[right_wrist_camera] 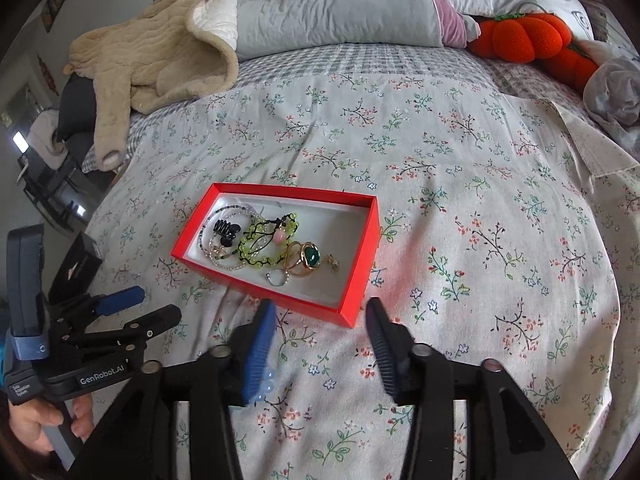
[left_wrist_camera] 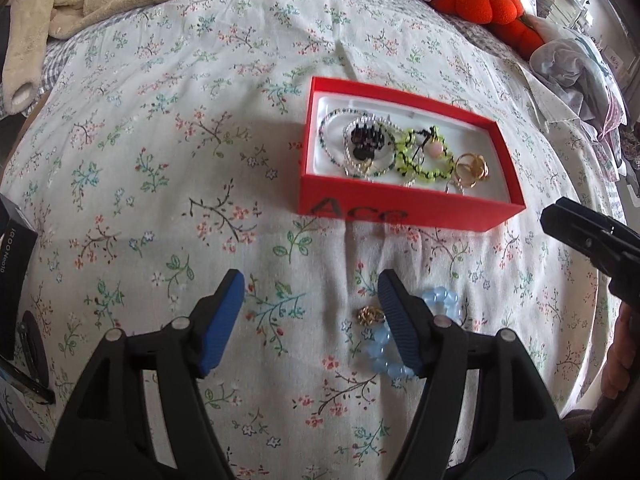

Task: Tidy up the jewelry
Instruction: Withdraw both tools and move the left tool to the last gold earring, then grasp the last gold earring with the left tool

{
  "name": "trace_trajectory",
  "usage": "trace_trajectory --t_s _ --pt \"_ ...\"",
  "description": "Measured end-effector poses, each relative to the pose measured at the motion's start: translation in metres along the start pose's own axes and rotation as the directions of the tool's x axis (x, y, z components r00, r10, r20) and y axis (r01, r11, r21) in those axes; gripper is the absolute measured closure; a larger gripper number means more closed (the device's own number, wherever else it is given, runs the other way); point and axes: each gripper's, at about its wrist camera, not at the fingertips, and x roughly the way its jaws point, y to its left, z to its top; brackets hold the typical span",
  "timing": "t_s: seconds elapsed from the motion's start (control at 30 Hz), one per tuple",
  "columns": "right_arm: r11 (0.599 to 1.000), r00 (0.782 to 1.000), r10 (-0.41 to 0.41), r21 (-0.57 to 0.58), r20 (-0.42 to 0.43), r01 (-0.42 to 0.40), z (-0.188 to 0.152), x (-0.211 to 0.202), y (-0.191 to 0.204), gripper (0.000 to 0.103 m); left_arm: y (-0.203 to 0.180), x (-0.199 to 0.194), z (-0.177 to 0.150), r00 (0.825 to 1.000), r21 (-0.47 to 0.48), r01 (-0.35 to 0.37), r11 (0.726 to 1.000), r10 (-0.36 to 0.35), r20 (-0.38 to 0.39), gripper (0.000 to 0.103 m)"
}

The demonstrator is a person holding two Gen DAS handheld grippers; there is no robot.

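A red box (left_wrist_camera: 400,214) with a white lining sits on the floral bedsheet and holds several beaded bracelets, a black hair claw (left_wrist_camera: 366,142), a yellow-green bracelet (left_wrist_camera: 424,156) and gold rings (left_wrist_camera: 472,168). In the right wrist view the same box (right_wrist_camera: 366,256) also shows a green-stone ring (right_wrist_camera: 311,257). My left gripper (left_wrist_camera: 310,292) is open over the sheet in front of the box. A pale blue bead bracelet (left_wrist_camera: 382,346) and a small gold piece (left_wrist_camera: 368,315) lie by its right finger. My right gripper (right_wrist_camera: 320,312) is open and empty, just before the box's near corner. Blue beads (right_wrist_camera: 266,390) peek from behind its left finger.
A beige blanket (right_wrist_camera: 152,60) and grey pillows (right_wrist_camera: 332,4) lie at the head of the bed, with an orange pumpkin plush (right_wrist_camera: 520,36) at the far right. A black box (left_wrist_camera: 16,248) and dark hair clips (left_wrist_camera: 30,340) lie at the left edge. A hand (right_wrist_camera: 36,420) holds the left gripper.
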Motion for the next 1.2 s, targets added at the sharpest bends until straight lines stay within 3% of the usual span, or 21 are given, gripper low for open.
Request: trace_trajectory --t_s 0.1,0.3,0.47,0.97,1.1,1.2 --pt "0.999 0.996 -0.043 0.017 -0.074 0.044 -0.009 0.005 0.0 0.043 0.002 0.008 -0.006 0.998 -0.006 0.037 0.999 -0.037 -0.054 0.033" --pt "0.999 0.985 -0.054 -0.016 -0.163 0.052 -0.027 0.016 0.005 0.043 0.003 0.018 -0.011 0.992 -0.021 0.074 0.997 -0.075 -0.105 0.034" --pt "0.998 0.98 -0.056 -0.035 -0.191 0.05 -0.036 0.021 0.01 0.043 0.0 0.027 -0.012 0.981 -0.068 0.126 0.99 -0.135 -0.141 0.046" --pt "0.997 0.976 -0.074 -0.019 -0.204 0.072 -0.038 0.025 0.001 0.043 -0.021 0.044 -0.005 0.983 -0.049 0.103 0.994 -0.109 -0.146 0.079" --pt "0.996 0.974 -0.084 -0.021 -0.212 0.081 -0.04 0.028 0.0 0.043 -0.026 0.049 -0.005 0.978 -0.052 0.133 0.99 -0.139 -0.153 0.094" --pt "0.996 0.971 -0.091 -0.023 -0.221 0.088 -0.041 0.032 0.001 0.043 -0.03 0.049 -0.005 0.98 -0.037 0.128 0.991 -0.132 -0.15 0.094"
